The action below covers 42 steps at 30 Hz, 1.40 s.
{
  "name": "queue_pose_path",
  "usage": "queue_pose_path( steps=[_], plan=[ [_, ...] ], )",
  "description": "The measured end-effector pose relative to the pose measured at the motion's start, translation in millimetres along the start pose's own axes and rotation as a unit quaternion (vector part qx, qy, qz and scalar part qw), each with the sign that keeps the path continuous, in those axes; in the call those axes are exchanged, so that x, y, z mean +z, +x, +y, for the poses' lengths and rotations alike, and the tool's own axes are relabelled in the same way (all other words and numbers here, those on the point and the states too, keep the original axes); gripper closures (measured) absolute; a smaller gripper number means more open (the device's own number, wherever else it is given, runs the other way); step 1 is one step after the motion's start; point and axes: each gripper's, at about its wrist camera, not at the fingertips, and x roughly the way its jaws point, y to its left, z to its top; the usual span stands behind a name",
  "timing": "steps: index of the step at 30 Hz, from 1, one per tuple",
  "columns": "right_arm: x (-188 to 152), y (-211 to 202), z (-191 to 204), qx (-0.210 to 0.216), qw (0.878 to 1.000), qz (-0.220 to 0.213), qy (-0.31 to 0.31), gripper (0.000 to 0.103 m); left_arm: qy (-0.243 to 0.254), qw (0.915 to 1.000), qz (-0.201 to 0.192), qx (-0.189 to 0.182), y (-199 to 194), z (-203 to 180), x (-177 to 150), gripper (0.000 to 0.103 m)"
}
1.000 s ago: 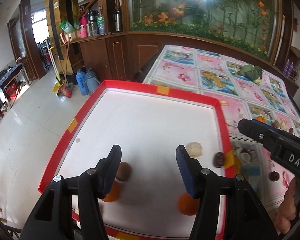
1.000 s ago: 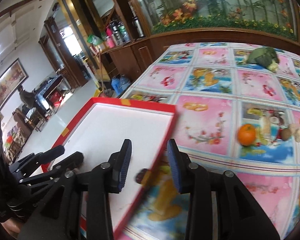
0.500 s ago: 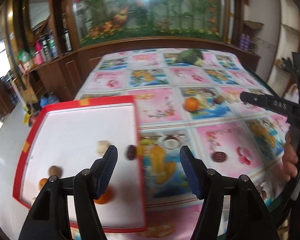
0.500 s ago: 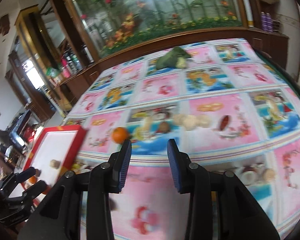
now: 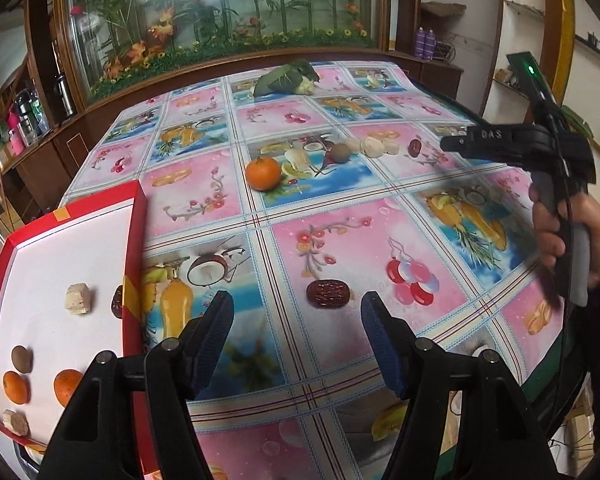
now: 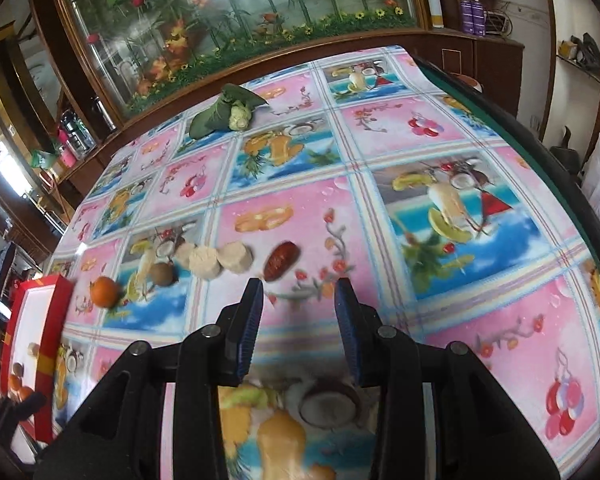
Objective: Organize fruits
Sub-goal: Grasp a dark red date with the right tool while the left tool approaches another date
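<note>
We hold the left gripper [image 5: 296, 336] spread wide and empty above the tablecloth [image 5: 340, 200], with a loose red date [image 5: 327, 293] just beyond its fingertips. The red tray [image 5: 134, 240], left of that date, carries two oranges, a brown fruit and pale pieces. Our right gripper [image 6: 299, 322] is also spread and empty, near another date [image 6: 281, 255] lying beside three pale rounds [image 6: 220, 258].

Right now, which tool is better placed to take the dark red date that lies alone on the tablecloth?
Probably left. The left tool is open, with the lone date just ahead between its fingers. The right tool points toward the far row.
</note>
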Motion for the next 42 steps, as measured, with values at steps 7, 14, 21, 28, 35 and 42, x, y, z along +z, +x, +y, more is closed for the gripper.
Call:
queue_pose_path(
  steps=[7,14,21,28,35,42],
  plan=[
    [16.7,37.9,19.4,-0.04,0.999,0.023,0.014,0.065,-0.006,0.9999,0.007,0.006,3.8,3.1,0.2,0.037],
    [14.3,50.0,22.2,-0.082,0.996,0.026,-0.014,0.08,-0.012,0.9998,0.016,-0.003,13.1,2.9,0.2,0.037],
    [13.5,43.9,15.6,-0.07,0.997,0.025,-0.009,0.087,-0.042,0.9986,0.028,-0.013,24.6,0.4,3.3,0.037],
    [-0.3,12.5,36.8,0.011,0.999,0.007,-0.029,0.086,-0.049,0.9979,0.042,-0.007,35.8,-3.6,2.2,0.038],
    [-20.6,-16.0,83.7,0.108,0.989,-0.022,-0.095,0.086,-0.056,0.9976,0.04,0.001,37.7,-2.2,2.2,0.046],
    [-27.4,-9.1,92.4,0.122,0.986,-0.007,-0.116,0.086,-0.056,0.9978,0.035,0.004,38.8,-4.2,3.9,0.057]
  ],
)
